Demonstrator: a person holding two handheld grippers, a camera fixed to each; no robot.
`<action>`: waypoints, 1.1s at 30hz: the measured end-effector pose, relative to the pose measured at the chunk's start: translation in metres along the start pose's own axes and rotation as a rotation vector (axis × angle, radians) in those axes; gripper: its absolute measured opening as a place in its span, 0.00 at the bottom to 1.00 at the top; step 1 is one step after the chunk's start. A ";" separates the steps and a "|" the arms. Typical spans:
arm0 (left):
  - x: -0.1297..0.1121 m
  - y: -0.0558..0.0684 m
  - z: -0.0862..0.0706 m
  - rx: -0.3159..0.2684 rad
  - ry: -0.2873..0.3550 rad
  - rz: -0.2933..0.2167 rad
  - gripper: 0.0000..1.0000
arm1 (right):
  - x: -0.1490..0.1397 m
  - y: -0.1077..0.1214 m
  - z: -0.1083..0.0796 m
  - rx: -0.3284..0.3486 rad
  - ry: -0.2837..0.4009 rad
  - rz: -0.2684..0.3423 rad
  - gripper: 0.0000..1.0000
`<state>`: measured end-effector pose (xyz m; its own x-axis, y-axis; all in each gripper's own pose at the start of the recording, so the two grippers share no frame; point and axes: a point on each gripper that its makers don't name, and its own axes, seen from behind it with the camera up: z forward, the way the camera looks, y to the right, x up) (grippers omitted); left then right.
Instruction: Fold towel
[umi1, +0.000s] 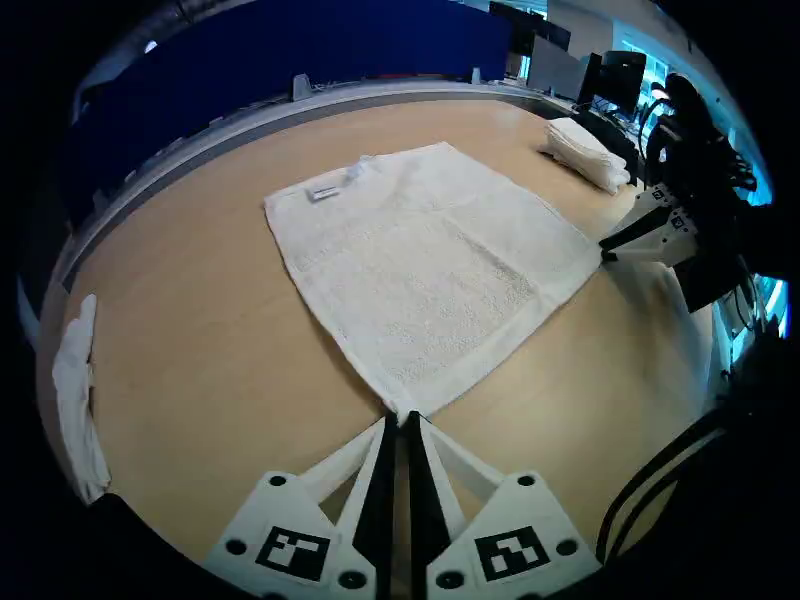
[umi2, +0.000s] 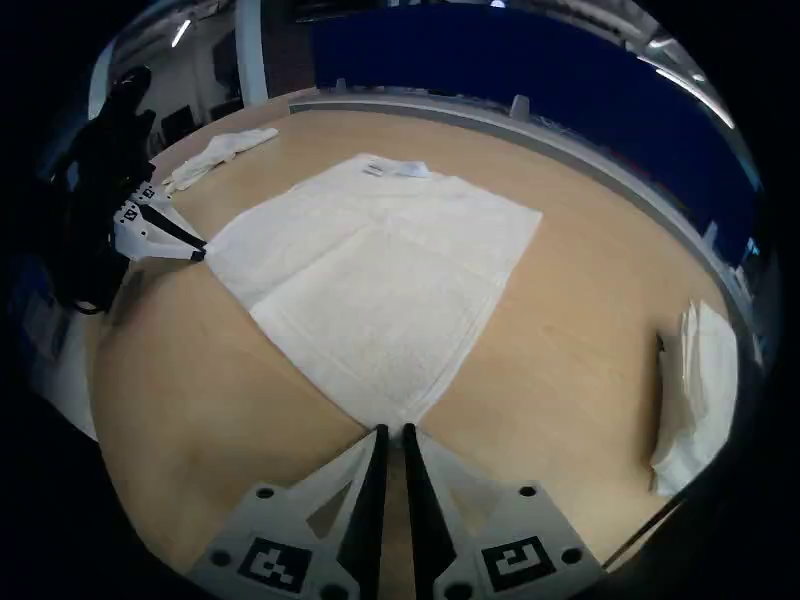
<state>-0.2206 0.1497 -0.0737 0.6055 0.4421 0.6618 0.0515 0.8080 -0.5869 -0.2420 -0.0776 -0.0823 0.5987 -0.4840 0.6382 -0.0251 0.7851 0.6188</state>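
The white towel lies spread flat in the middle of the wooden surface. Its four sides look close to equal, so I cannot tell a long axis. A faint crease and an inner bordered panel run parallel to its edges. It sits roughly square to the surface: one edge faces the near side where the grippers are, and the opposite edge faces the far edge of the surface. A small label sits on that far edge, close to the far corner on the left gripper's side.

The left gripper is at one near corner of the towel. Its fingers are drawn together to a thin slit, and the tip of the corner is pinched between them, low at the surface. The right gripper is at the other near corner, closed in the same way on that corner's point. The towel's near edge lies flat between the two. In the left gripper view, the right gripper shows farther off with its fingertips meeting at its corner.

A stack of folded white towels rests near the far edge of the surface, beyond the right gripper. A crumpled white cloth lies at the surface's edge on the left gripper's side, well apart from the towel. A blue partition runs along the far edge.
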 end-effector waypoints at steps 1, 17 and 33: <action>0.000 0.002 -0.001 -0.005 0.001 -0.002 0.08 | 0.000 0.000 0.000 -0.001 0.001 -0.001 0.12; 0.010 0.007 -0.018 -0.027 0.026 -0.064 0.08 | 0.017 0.001 -0.023 -0.005 0.047 0.014 0.12; 0.045 0.021 -0.075 -0.052 0.076 -0.130 0.07 | 0.060 -0.014 -0.079 -0.002 0.147 0.070 0.11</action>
<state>-0.1331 0.1570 -0.0912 0.6494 0.3025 0.6977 0.1734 0.8344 -0.5232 -0.1425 -0.0872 -0.0889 0.7061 -0.3664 0.6059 -0.0696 0.8157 0.5743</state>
